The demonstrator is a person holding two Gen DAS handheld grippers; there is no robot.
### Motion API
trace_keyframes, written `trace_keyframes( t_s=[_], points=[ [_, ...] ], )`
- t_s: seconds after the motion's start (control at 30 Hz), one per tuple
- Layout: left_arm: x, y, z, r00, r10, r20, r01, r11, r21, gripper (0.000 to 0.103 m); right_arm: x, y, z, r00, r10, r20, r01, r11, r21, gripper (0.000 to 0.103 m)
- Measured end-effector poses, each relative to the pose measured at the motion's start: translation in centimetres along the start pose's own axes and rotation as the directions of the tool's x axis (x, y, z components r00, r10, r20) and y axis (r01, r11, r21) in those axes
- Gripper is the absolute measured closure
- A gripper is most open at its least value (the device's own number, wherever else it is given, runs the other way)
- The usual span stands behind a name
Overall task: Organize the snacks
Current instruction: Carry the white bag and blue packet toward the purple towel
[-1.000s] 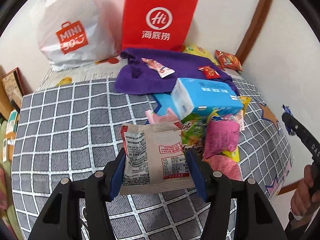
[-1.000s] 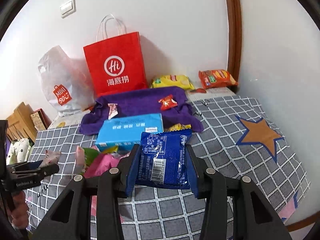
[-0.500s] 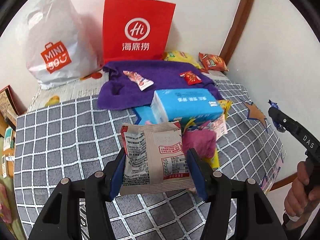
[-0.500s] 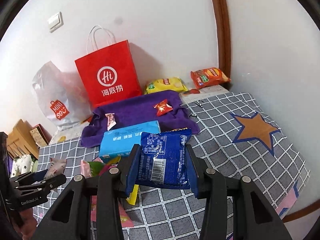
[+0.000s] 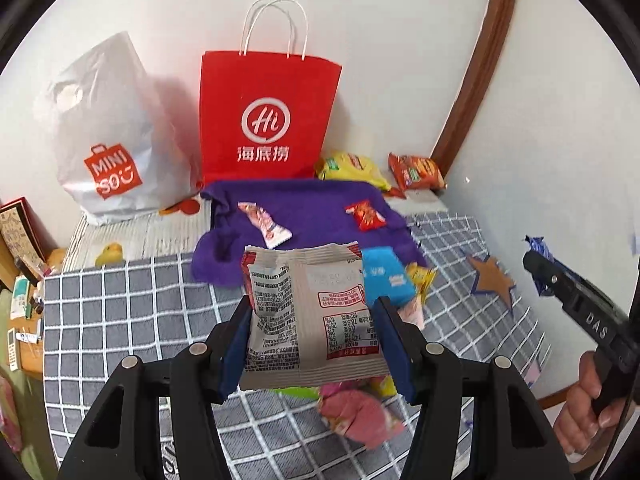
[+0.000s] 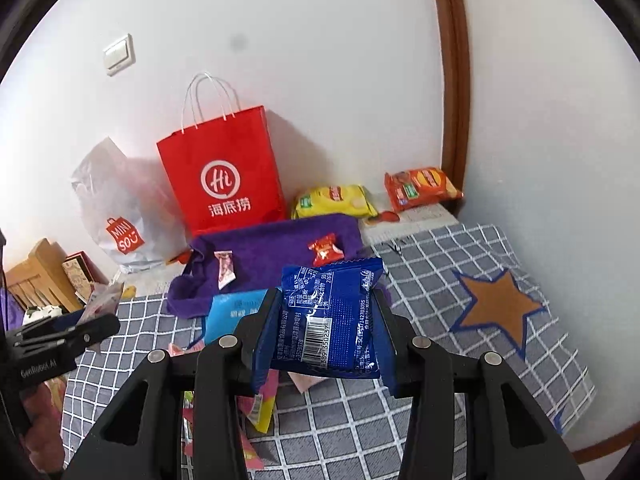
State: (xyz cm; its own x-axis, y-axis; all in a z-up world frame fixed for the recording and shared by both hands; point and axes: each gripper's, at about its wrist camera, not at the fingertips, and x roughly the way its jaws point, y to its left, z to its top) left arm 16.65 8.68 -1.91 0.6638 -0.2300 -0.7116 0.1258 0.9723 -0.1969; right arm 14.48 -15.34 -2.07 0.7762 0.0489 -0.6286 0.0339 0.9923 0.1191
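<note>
My left gripper (image 5: 312, 344) is shut on a grey-white snack packet (image 5: 310, 316), held above the checked cloth (image 5: 132, 320). My right gripper (image 6: 324, 336) is shut on a blue snack packet (image 6: 330, 320); it also shows at the right edge of the left wrist view (image 5: 576, 304). A purple towel (image 5: 312, 208) at the back carries a pink-white candy packet (image 5: 264, 224) and a small red packet (image 5: 366, 214). A pile of snacks with a light blue box (image 5: 386, 276) and a pink packet (image 5: 356, 416) lies under the grippers.
A red paper bag (image 5: 266, 120) and a white Miniso plastic bag (image 5: 112, 136) stand against the wall. A yellow chip bag (image 6: 332, 200) and an orange chip bag (image 6: 420, 186) lie in the back corner. A brown star (image 6: 500, 304) marks the cloth at right. Boxes (image 6: 40, 276) stand at left.
Both grippers have risen and pulled back from the pile, each keeping its packet. The bags and wall now show more fully; the snack pile sits lower in view.
</note>
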Motion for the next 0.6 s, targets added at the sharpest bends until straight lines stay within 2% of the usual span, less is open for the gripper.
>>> trace_keyframes(
  t_s=[0.3, 0.6],
  points=[
    [0.7, -0.3, 4.1, 0.998, 0.031, 0.055, -0.030, 0.999, -0.031, 0.046, 1.5, 0.9, 3.9, 0.999, 0.039, 0.009, -0.038, 0.998, -0.058, 0.060],
    [4.2, 1.7, 7.8, 0.996, 0.071, 0.050, -0.067, 0.995, -0.080, 0.046, 6.8, 0.7, 7.4, 0.998, 0.069, -0.004, -0.069, 0.996, -0.061, 0.060]
  ],
)
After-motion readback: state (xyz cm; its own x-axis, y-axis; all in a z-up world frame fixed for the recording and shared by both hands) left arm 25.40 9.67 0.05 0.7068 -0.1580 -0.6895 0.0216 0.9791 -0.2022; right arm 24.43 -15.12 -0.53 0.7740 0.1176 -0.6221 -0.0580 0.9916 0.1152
